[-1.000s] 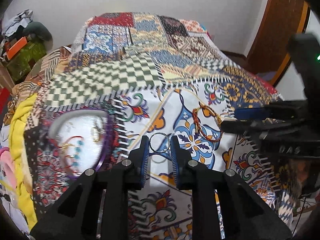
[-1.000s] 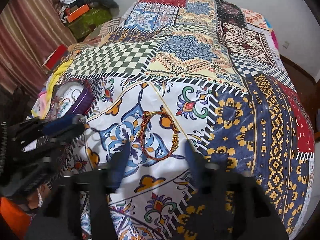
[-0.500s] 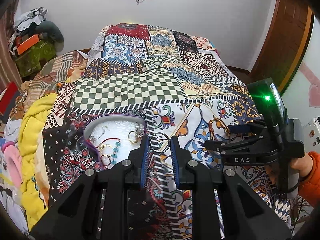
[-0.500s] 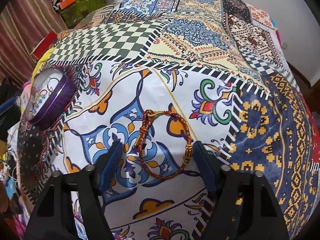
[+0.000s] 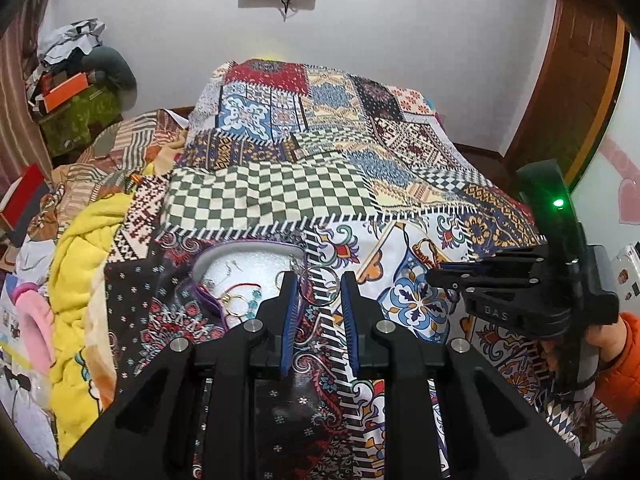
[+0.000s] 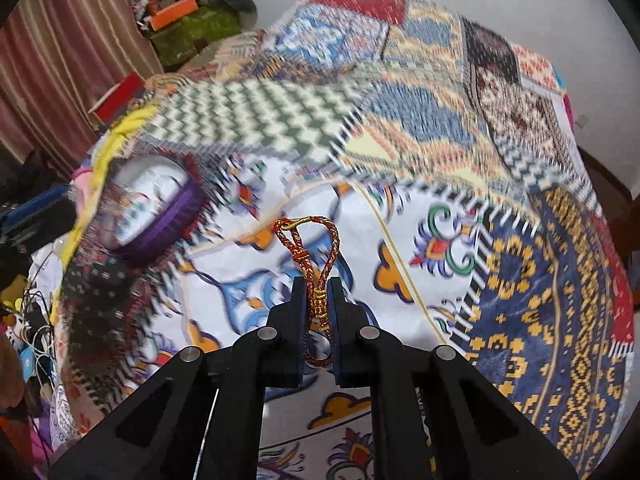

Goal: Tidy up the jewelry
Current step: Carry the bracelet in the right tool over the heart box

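My left gripper (image 5: pixel 318 284) is shut on a thin silver ring (image 5: pixel 320 267), held just right of a purple-rimmed tray (image 5: pixel 248 243) on the patterned quilt. The tray holds a red cord bracelet (image 5: pixel 240 286), gold hoops (image 5: pixel 237 305) and turquoise beads. My right gripper (image 6: pixel 318 292) is shut on a red-and-gold braided bracelet (image 6: pixel 300 255), whose loop sticks out past the fingertips above the quilt. In the left wrist view the right gripper (image 5: pixel 434 276) sits to the right, held by a hand in an orange sleeve (image 5: pixel 616 356). The tray (image 6: pixel 172 224) lies blurred at the left of the right wrist view.
The quilt-covered bed (image 5: pixel 280 192) fills both views. A yellow blanket (image 5: pixel 80 264) and pink things lie along its left side. Boxes and clutter (image 5: pixel 68 88) stand in the far left corner. A wooden door frame (image 5: pixel 580 80) rises at the right.
My right gripper has closed on the braided bracelet and lifted it off the quilt. My left gripper, still holding the ring, has pulled back and now sits beside the tray.
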Demonstrator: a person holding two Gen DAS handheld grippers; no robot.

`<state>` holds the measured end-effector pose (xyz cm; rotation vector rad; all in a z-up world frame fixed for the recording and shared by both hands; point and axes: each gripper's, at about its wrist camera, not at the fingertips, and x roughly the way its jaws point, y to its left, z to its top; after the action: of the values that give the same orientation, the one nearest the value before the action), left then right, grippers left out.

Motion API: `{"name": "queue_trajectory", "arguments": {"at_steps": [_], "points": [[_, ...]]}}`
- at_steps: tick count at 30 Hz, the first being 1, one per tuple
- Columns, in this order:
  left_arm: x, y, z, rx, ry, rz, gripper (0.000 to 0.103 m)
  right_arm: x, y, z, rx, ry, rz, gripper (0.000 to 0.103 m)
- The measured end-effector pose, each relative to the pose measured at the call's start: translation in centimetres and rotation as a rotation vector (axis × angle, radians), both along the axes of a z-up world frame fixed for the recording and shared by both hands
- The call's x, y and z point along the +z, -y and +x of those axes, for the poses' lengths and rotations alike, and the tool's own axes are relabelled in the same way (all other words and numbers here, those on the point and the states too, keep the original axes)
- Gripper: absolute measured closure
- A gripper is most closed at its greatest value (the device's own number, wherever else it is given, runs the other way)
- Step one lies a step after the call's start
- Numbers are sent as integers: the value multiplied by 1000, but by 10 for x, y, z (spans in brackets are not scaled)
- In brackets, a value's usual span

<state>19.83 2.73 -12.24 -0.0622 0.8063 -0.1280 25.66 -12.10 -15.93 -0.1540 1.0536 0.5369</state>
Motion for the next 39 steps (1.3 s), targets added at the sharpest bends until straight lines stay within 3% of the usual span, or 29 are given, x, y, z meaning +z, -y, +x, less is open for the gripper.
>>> {"name": "queue_trajectory", "arguments": {"at_steps": [9,18,27,39], "points": [[23,-17,-10,36,56,2,83,54,-22,-13,45,119,97,94],[35,-40,-12,97,96,1,83,72,-43,-9,78,152,168,94],[29,-60,-2,122,90,3,83,58,-83,-3,136,119,197,94],[-4,-78,20,118,29,-35,83,18,-120,7,194,36,169,94]]}}
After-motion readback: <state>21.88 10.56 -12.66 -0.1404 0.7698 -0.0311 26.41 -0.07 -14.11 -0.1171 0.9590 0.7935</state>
